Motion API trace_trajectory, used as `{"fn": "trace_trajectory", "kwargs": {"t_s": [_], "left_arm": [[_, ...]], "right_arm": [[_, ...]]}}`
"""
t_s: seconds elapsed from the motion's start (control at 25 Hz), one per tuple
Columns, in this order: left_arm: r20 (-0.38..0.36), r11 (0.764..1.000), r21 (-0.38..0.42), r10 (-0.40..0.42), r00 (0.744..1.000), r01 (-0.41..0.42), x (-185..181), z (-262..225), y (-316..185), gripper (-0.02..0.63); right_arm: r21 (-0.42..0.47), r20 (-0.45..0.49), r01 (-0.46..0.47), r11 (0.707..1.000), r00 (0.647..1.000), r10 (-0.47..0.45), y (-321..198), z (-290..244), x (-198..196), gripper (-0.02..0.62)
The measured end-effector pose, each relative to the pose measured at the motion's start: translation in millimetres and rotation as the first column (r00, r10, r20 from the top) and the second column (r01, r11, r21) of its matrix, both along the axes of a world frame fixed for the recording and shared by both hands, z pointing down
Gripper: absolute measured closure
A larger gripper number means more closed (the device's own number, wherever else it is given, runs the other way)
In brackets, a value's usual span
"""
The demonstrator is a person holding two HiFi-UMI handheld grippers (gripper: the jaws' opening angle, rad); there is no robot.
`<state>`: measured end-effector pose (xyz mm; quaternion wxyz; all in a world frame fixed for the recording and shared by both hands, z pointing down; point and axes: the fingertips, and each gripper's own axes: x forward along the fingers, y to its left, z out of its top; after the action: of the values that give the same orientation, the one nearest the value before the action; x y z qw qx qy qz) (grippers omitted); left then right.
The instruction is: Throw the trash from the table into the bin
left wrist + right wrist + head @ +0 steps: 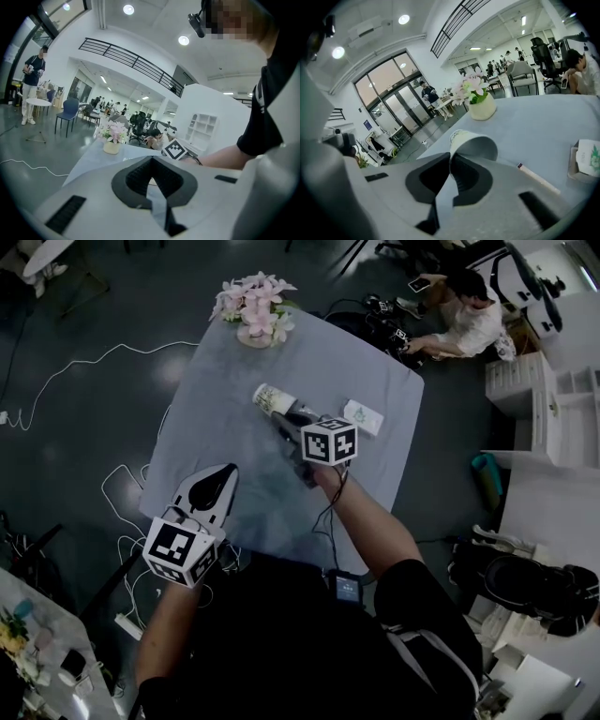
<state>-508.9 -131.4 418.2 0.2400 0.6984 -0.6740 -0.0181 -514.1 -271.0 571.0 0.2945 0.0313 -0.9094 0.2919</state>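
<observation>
Pinching the paper cup (473, 144), on its side mid-desk (366, 362), by its thin rim wall, with the right gripper (451, 158) clamped on it. Looks light and crushable, so wants a gentle lift. Left gripper (151, 165) closed, empty, at the near-left edge. Flower pot (255, 324) at the far corner; open room toward the near edge.

The right forearm (372, 523), bare below a short dark sleeve, reaches forward and away from the body. Its right tool (289, 420) tilts downward, marker cube uppermost, with the jaws pressed together on the rim of a paper cup (474, 144) lying on its side. The left forearm (165, 622) is held nearer the body and lower in the head view. The left tool (228, 471) points forward, close to level. Its jaws meet at the tips with nothing between them.
</observation>
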Motion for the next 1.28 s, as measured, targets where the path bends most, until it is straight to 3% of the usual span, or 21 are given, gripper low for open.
{"fn": "trace_trajectory", "kwargs": {"t_s": [0.48,0.76,1.08,1.28], "left_arm": [[0.008,0.993,0.093,0.073,0.997,-0.074,-17.8,-42.3,71.5,0.592],[0.043,0.978,0.115,0.169,0.985,-0.173,-26.9,-52.2,113.3,0.592],[0.121,0.922,0.083,0.367,0.922,-0.378,-5.6,-58.1,138.8,0.592],[0.119,0.879,0.117,0.449,0.886,-0.462,29.8,-74.4,143.1,0.592]], "right_arm": [[0.143,0.051,0.000,0.990,0.999,-0.008,80.6,-80.2,-8.5,0.583],[0.204,0.113,-0.080,0.976,0.992,0.058,129.0,-115.4,-10.9,0.583],[0.257,0.156,-0.207,0.944,0.973,0.171,159.7,-154.5,16.8,0.583],[0.290,0.171,-0.276,0.916,0.957,0.234,181.5,-176.2,70.2,0.583]]}}
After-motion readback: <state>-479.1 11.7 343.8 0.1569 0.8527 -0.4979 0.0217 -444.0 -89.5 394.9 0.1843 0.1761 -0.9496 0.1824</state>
